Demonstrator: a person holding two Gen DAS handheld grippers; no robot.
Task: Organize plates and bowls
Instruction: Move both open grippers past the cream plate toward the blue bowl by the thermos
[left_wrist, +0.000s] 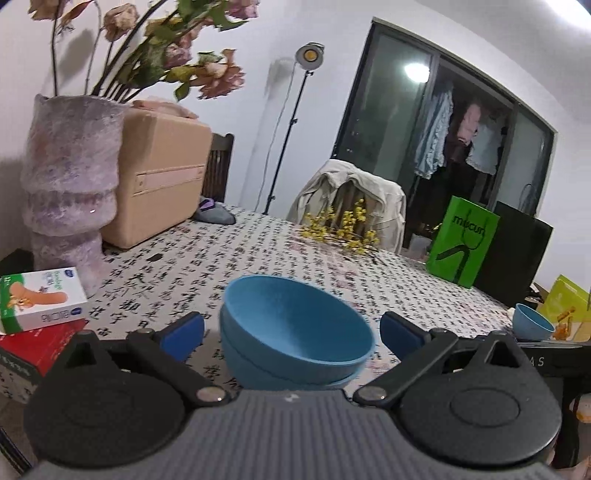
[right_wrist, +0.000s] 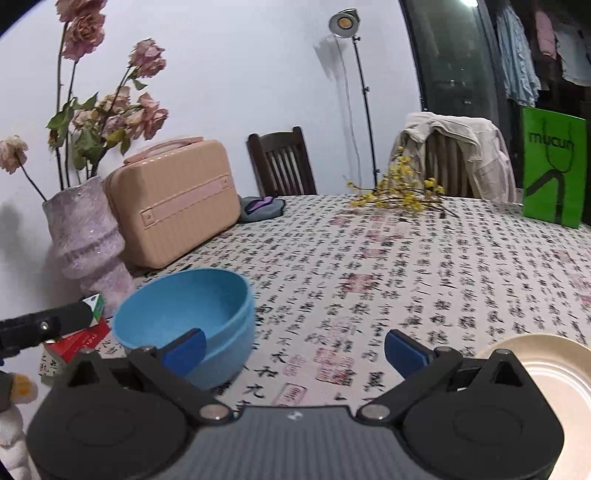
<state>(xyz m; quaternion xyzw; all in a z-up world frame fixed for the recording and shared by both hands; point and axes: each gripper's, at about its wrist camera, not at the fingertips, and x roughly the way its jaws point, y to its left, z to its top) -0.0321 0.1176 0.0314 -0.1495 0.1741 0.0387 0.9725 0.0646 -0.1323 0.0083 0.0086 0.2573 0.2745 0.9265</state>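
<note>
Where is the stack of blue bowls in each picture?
Left wrist view: the stack of blue bowls sits low in the middle, between the open left tool's fingers.
Right wrist view: it sits low on the left, behind the right tool's left finger.
Shared landmark: the green bag on the table.

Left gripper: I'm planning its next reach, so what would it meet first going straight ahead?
The left gripper, open, would probably first meet the stacked blue plastic bowls sitting between its fingers.

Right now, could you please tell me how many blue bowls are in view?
3. Two blue bowls are nested in a stack on the tablecloth between the left gripper's open fingers; a third, smaller blue bowl sits far right. Others may be hidden.
</note>
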